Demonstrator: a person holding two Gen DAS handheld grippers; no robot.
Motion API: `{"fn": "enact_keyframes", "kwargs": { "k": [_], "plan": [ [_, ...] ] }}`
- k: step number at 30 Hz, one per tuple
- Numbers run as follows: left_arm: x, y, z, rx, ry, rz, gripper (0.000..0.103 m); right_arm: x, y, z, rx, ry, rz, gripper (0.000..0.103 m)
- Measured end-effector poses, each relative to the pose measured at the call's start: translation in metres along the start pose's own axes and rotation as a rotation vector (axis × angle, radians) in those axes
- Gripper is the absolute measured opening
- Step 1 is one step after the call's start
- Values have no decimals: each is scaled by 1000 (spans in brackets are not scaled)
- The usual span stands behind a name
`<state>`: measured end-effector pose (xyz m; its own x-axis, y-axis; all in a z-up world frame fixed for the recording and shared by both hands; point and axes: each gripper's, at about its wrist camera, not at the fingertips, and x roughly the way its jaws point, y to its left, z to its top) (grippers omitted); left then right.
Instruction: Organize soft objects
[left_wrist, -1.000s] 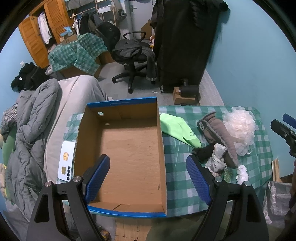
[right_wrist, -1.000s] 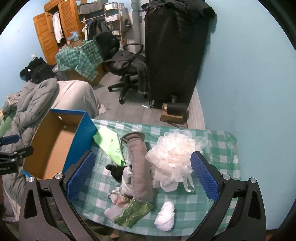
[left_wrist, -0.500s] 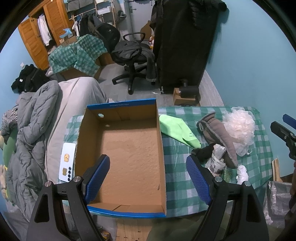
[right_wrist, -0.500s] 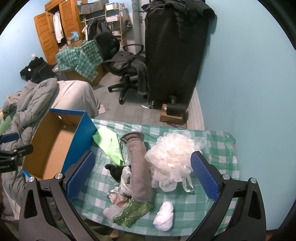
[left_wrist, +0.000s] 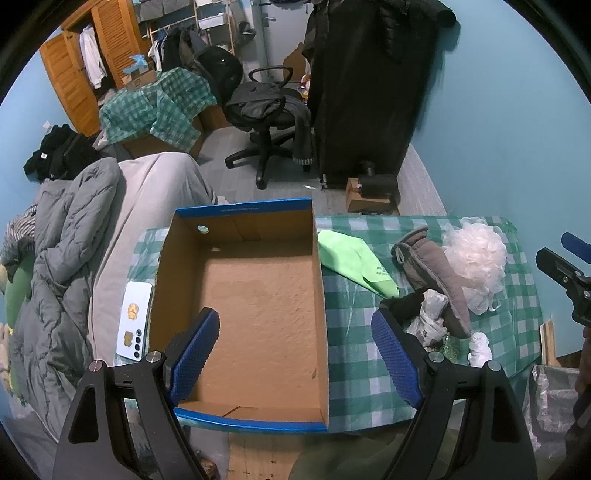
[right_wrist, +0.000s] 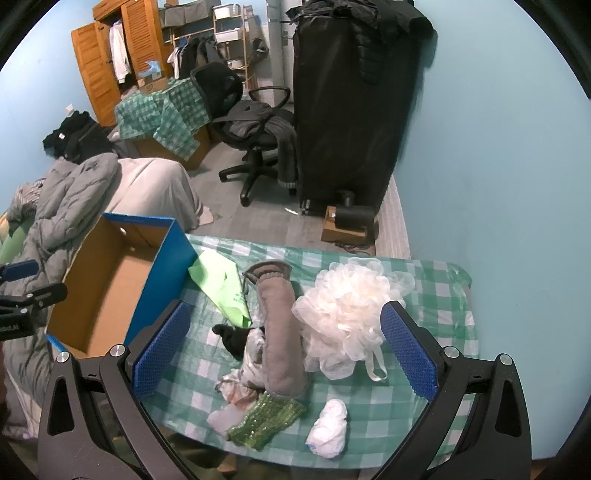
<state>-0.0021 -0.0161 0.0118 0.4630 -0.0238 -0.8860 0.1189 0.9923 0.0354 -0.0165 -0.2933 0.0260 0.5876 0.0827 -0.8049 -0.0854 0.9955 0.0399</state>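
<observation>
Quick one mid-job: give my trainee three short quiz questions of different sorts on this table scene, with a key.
1. True or false: the blue-rimmed cardboard box already holds a soft item.
2. Which lies nearest the box: (a) white mesh bath pouf, (b) folded lime-green cloth, (c) small white balled sock?
3. Fill in: the long grey fleece glove lies between the green cloth and the ____.

Key: 1 false; 2 b; 3 pouf.

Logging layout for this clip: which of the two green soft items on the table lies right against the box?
The plain light-green cloth: its edge meets the blue wall of the cardboard box. The other, a sparkly dark-green piece, lies at the near table edge, apart from the box.
</observation>
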Motion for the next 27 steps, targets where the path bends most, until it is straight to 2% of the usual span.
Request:
{"fn": "enact_keyframes", "kwargs": {
  "k": [27],
  "plan": [
    [-1, 2, -1, -3, -1, 1, 86, -1, 1, 0, 1, 8, -3, 101]
  ]
}}
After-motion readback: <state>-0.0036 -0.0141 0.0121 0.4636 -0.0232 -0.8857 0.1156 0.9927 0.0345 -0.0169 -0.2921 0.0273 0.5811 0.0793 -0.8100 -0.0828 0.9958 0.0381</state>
